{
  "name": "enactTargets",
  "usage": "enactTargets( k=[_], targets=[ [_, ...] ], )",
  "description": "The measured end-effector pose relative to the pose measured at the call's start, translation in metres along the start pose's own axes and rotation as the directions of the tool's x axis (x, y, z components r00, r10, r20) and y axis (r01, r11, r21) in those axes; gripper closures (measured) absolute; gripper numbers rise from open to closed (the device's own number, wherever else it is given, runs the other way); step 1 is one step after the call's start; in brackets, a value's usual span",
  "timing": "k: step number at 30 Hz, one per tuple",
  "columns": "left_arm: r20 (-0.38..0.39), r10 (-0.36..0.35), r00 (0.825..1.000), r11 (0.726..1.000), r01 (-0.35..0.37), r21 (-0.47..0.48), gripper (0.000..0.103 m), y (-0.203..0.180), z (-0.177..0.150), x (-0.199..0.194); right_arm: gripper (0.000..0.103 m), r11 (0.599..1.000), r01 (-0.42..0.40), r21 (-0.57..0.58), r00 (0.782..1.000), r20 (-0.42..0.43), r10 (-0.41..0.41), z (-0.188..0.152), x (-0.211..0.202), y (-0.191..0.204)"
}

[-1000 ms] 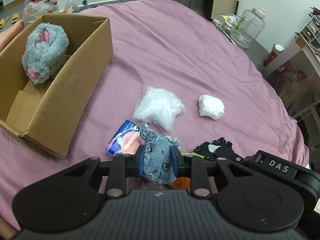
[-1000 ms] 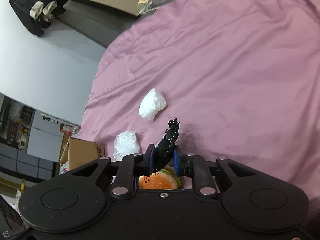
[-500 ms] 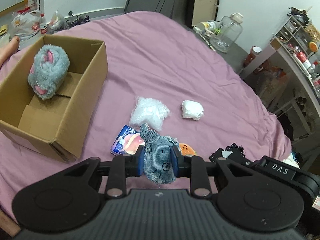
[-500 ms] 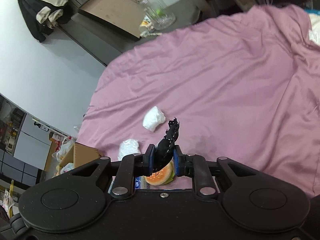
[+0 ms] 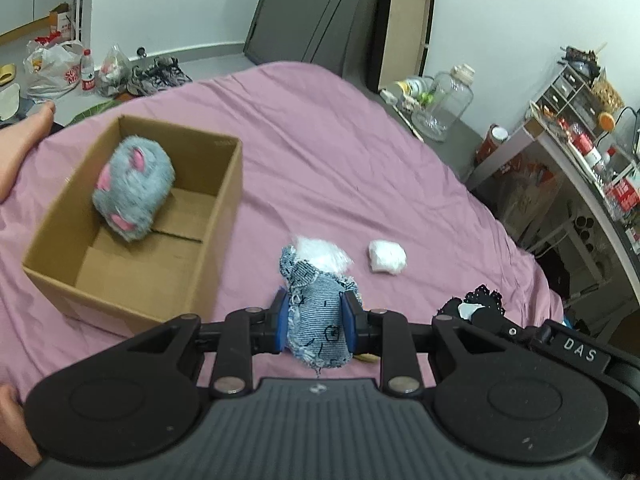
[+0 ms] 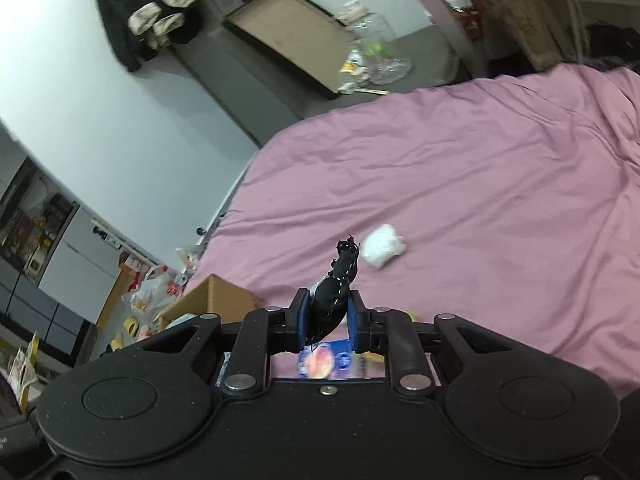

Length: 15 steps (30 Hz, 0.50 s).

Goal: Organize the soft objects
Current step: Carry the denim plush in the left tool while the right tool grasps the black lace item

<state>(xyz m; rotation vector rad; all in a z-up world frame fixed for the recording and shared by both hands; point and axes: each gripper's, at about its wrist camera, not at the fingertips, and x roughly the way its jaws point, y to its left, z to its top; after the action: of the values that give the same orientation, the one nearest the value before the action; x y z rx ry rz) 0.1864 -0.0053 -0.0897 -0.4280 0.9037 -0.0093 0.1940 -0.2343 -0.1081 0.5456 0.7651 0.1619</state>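
Left wrist view shows the letters "DAS" in white on the black body of the right gripper (image 5: 576, 354) at the lower right edge; red print on a plastic bag (image 5: 50, 70) on the floor is too small to read. The left gripper (image 5: 316, 320) pinches a frayed denim pouch (image 5: 316, 320) between its blue pads, above the pink bedsheet (image 5: 340, 160). Left of it stands an open cardboard box (image 5: 224, 200) with a grey and pink plush toy (image 5: 132, 188) inside. A white wad (image 5: 387, 256) lies on the sheet. In the right wrist view, the right gripper (image 6: 328, 320) has its jaws nearly together, clamping a black lace piece (image 6: 336, 284)
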Motion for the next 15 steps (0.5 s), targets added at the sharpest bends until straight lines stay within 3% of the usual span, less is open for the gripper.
enactTargets(
  k=[15],
  targets=[
    [0.063, 0.020, 0.998, 1.000, -0.020, -0.004, 0.077, 0.065, 0.046, -0.010, 0.084, 0.993, -0.023, -0.114, 1.000, 0.001, 0.023, -0.016, 0.022, 0.080]
  ],
)
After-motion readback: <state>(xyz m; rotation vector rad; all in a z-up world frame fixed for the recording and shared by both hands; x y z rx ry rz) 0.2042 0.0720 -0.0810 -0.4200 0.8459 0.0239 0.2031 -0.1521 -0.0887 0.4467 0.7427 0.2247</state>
